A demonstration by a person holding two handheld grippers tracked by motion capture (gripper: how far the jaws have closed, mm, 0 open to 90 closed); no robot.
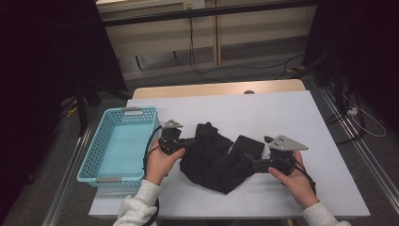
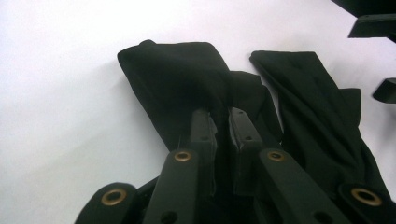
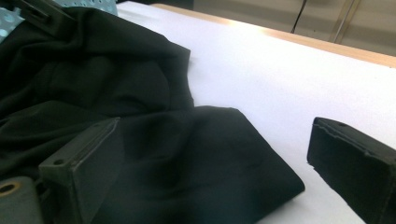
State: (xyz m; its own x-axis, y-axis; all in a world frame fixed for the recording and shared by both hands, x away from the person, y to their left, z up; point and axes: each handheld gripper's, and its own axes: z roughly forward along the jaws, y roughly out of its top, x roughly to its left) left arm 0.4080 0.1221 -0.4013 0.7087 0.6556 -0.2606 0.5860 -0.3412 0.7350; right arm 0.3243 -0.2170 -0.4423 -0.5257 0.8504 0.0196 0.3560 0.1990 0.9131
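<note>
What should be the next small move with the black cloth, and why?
Probably close the right gripper on the fold of the black cloth lying between its open jaws. The left gripper is already shut on the cloth's other side, so a second grip would let both hands lift it, perhaps toward the blue basket.

A white-topped table [image 1: 282,113] fills the middle of the frame, its wooden edge at the top. Grey floor [image 1: 235,75] lies behind, crossed by black cables [image 1: 244,68]; dark curtains [image 1: 42,52] flank both upper corners.
</note>
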